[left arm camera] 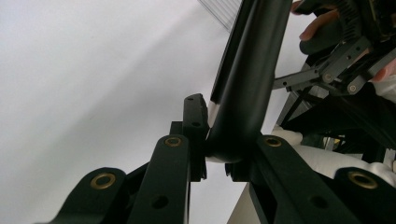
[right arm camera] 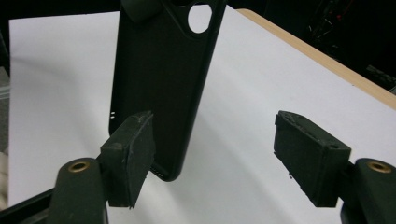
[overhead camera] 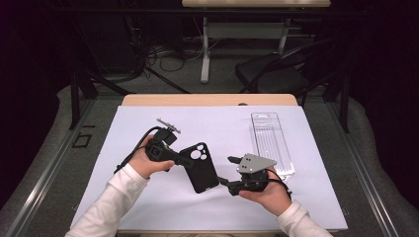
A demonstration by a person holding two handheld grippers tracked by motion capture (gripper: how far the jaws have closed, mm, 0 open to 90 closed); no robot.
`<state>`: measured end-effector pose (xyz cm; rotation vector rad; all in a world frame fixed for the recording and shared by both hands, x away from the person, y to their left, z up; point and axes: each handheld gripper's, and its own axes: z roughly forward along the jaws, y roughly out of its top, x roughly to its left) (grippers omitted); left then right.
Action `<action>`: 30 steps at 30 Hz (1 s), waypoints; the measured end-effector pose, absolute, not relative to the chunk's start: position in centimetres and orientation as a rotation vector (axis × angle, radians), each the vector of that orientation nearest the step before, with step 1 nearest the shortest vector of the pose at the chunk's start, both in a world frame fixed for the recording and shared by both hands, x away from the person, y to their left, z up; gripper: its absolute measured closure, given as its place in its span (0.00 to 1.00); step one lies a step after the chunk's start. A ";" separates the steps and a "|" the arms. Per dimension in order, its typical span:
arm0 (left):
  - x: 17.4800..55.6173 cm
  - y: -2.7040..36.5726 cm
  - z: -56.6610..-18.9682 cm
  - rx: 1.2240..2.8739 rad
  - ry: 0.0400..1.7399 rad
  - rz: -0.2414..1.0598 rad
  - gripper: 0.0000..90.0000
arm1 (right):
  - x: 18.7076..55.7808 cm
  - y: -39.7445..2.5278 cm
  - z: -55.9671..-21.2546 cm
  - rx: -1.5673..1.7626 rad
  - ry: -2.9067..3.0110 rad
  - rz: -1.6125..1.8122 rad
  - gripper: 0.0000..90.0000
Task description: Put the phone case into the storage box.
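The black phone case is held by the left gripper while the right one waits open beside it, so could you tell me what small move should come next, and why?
Probably close the right gripper on the phone case's lower end. The left gripper already clamps the case's edge and holds it above the white mat. The right jaws stand wide open, with one pad against the case's bottom corner and the other well clear.
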<state>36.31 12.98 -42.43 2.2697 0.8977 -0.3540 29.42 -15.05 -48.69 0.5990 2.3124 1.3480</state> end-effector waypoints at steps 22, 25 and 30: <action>36.5 11.3 -42.1 2.372 0.872 -0.346 0.90 | 30.4 -15.0 -47.3 0.596 2.290 1.298 0.27; 36.5 11.1 -42.2 2.387 0.874 -0.348 0.90 | 30.4 -14.9 -47.2 0.594 2.295 1.293 0.27; 36.7 10.7 -42.3 2.400 0.876 -0.354 0.90 | 30.4 -14.8 -47.1 0.584 2.295 1.286 0.27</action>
